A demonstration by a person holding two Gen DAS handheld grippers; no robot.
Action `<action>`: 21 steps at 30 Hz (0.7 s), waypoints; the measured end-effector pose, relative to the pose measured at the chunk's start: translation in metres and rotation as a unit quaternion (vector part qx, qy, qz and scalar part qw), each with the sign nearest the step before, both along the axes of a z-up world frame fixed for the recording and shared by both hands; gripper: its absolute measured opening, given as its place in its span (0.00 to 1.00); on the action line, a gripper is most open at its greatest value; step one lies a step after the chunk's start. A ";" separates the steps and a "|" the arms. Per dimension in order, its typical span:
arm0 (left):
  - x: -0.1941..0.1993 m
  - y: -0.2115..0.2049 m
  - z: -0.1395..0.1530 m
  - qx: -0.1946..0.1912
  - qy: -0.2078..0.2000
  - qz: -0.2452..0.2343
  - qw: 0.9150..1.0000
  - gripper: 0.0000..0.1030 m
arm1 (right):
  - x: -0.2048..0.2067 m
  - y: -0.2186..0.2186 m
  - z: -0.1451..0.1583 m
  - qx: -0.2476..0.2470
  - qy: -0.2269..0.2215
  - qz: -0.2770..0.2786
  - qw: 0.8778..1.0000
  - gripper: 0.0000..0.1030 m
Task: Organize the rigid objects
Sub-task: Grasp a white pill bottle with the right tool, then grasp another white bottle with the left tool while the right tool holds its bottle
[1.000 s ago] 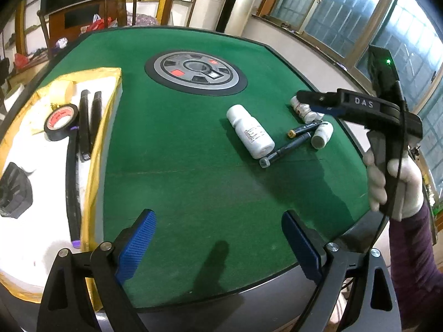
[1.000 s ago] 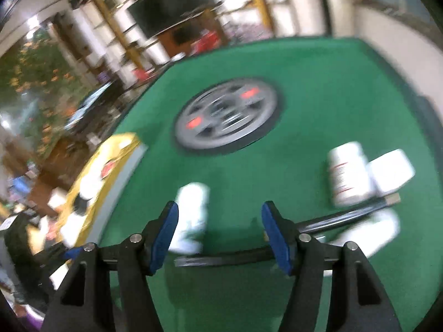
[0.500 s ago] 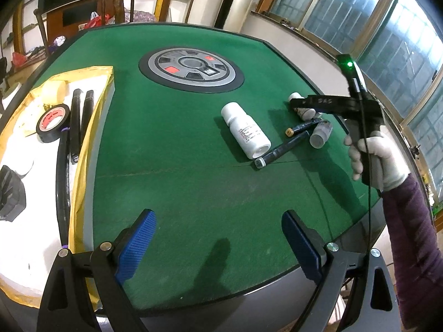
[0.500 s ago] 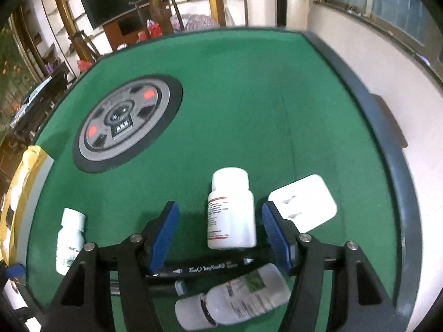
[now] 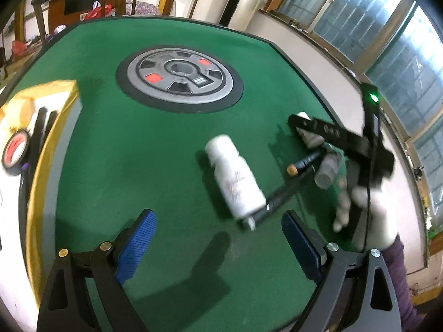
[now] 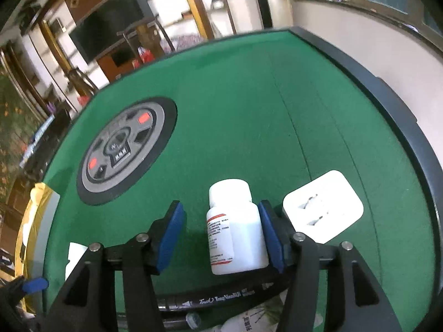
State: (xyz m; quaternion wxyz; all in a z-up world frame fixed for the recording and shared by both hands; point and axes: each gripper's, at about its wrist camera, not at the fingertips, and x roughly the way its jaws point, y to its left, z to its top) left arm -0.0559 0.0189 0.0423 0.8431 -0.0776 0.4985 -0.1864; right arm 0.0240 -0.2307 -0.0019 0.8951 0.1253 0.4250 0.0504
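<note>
Green felt covers the table (image 6: 249, 105) before us, with a round grey control panel (image 6: 126, 149) set in its middle. Our right gripper (image 6: 220, 233) has its blue pads spread around a lying white pill bottle (image 6: 234, 229); the right pad touches its side, the left stands apart. A white adapter (image 6: 322, 213) lies just beside it, and a black marker (image 6: 221, 298) crosses beneath. Our left gripper (image 5: 218, 244) hovers with fingers wide apart, near a larger white bottle (image 5: 235, 175) lying against a dark pen (image 5: 279, 197).
</note>
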 end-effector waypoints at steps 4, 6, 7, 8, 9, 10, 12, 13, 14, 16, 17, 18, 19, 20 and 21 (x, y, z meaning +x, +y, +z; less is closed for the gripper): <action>0.024 -0.022 -0.009 0.036 0.000 0.001 0.999 0.91 | -0.004 0.002 0.000 -0.002 -0.010 0.001 1.000 0.53; 0.031 -0.032 -0.015 0.046 0.000 -0.004 0.999 0.91 | -0.004 0.001 0.001 0.005 -0.012 0.002 1.000 0.53; 0.034 -0.036 -0.019 0.054 0.000 -0.003 0.999 0.91 | -0.004 0.000 0.001 0.008 -0.012 0.002 1.000 0.53; 0.037 -0.039 -0.023 0.059 0.003 -0.003 0.998 0.91 | -0.003 -0.001 0.001 0.010 -0.012 0.003 1.000 0.53; 0.039 -0.043 -0.025 0.068 -0.006 -0.002 0.998 0.91 | -0.004 -0.002 0.001 0.011 -0.012 0.003 1.000 0.53; 0.038 -0.045 -0.026 0.077 -0.013 -0.005 0.997 0.91 | -0.004 -0.001 0.001 0.011 -0.012 0.004 1.000 0.53; 0.038 -0.053 -0.027 0.096 -0.025 -0.014 0.995 0.91 | -0.004 -0.002 0.000 0.011 -0.012 0.003 1.000 0.53; 0.038 -0.055 -0.028 0.105 -0.031 -0.019 0.994 0.90 | -0.004 -0.002 0.000 0.011 -0.012 0.003 1.000 0.53; 0.036 -0.059 -0.029 0.123 -0.043 -0.026 0.991 0.80 | -0.005 -0.002 0.000 0.012 -0.012 0.003 1.000 0.53; 0.028 -0.065 -0.028 0.141 -0.071 -0.050 0.986 0.58 | -0.004 -0.002 0.000 0.013 -0.012 0.003 1.000 0.53; 0.026 -0.064 -0.026 0.144 -0.073 -0.053 0.985 0.46 | -0.004 -0.002 -0.001 0.013 -0.012 0.003 1.000 0.53; 0.024 -0.063 -0.025 0.141 -0.072 -0.056 0.986 0.42 | -0.004 -0.002 -0.001 0.013 -0.012 0.003 1.000 0.53; 0.022 -0.060 -0.024 0.135 -0.071 -0.057 0.987 0.38 | -0.004 -0.002 -0.002 0.013 -0.012 0.003 1.000 0.53; 0.021 -0.058 -0.022 0.131 -0.071 -0.055 0.987 0.38 | -0.003 -0.002 -0.002 0.014 -0.012 0.003 1.000 0.53; 0.019 -0.053 -0.020 0.124 -0.069 -0.050 0.989 0.38 | -0.004 -0.001 -0.002 0.015 -0.013 0.002 1.000 0.53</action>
